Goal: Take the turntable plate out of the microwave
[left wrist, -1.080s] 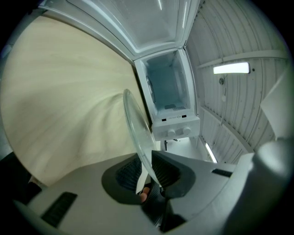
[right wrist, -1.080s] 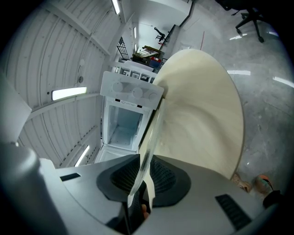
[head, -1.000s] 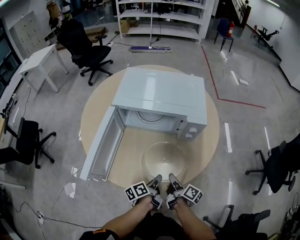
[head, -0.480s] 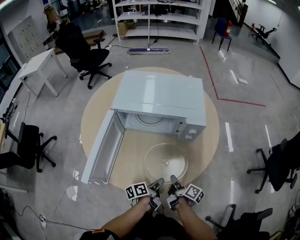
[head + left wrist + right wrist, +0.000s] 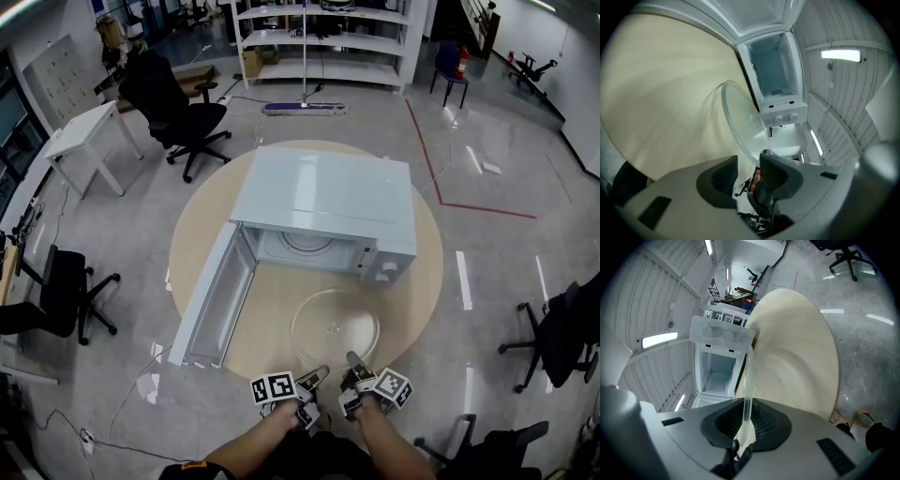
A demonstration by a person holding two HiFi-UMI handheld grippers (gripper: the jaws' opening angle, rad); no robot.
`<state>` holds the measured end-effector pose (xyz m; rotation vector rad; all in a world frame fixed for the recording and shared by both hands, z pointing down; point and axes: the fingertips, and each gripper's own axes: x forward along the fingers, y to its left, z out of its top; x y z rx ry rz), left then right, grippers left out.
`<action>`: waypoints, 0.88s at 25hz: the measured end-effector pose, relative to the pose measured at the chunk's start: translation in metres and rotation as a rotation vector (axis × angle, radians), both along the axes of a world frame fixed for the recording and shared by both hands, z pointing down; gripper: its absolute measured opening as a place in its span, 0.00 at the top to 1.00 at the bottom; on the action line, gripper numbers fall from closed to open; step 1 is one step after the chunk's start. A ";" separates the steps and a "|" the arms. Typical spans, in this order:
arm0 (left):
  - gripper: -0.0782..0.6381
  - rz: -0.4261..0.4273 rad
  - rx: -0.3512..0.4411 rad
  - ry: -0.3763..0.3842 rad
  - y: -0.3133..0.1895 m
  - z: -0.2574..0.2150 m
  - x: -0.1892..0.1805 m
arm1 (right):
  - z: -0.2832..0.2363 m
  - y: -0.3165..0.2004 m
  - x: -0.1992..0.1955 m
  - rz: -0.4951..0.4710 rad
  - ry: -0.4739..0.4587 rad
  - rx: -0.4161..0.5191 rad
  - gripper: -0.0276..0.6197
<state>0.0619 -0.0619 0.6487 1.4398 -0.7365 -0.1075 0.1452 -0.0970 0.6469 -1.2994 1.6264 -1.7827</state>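
The clear glass turntable plate [image 5: 335,323] lies on the round wooden table [image 5: 272,309] in front of the white microwave [image 5: 328,192], whose door [image 5: 211,295] hangs open to the left. Both grippers are at the plate's near rim. My left gripper [image 5: 316,377] [image 5: 749,171] is opening; the plate [image 5: 740,122] has its rim in the gap, and the pads [image 5: 724,176] stand clear of it. My right gripper [image 5: 353,364] [image 5: 746,420] is closing, its pads tight against the thin rim of the plate [image 5: 749,380]. The microwave's cavity [image 5: 776,79] is empty.
Black office chairs [image 5: 178,108] [image 5: 56,291] [image 5: 562,337] stand around the table on the grey floor. A white desk [image 5: 89,131] is at the far left and white shelving [image 5: 319,37] at the back. A red tape line [image 5: 441,178] runs on the floor at the right.
The plate has come down from a raised, tilted hold to lie flat on the table. My left gripper's jaws have spread apart off the rim. Both hands stayed at the near edge.
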 end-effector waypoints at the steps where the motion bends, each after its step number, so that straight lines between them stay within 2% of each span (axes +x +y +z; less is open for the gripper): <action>1: 0.65 0.003 -0.002 -0.007 0.004 0.000 -0.001 | 0.000 0.000 0.001 0.000 0.003 -0.002 0.89; 6: 0.65 0.017 0.017 -0.075 0.017 0.005 -0.004 | 0.008 0.004 0.003 -0.018 0.024 -0.027 0.89; 10: 0.65 0.023 0.059 -0.109 0.008 0.002 -0.003 | 0.013 0.005 -0.001 -0.034 0.033 -0.050 0.89; 13: 0.72 0.026 0.068 -0.133 0.003 0.002 0.001 | 0.015 0.002 0.000 -0.041 0.038 -0.062 0.89; 15: 0.72 0.021 0.062 -0.138 0.005 0.006 0.002 | 0.018 0.002 0.001 -0.051 0.049 -0.087 0.89; 22: 0.73 0.003 0.051 -0.159 0.008 0.011 0.003 | 0.028 0.008 -0.002 -0.181 0.119 -0.186 0.85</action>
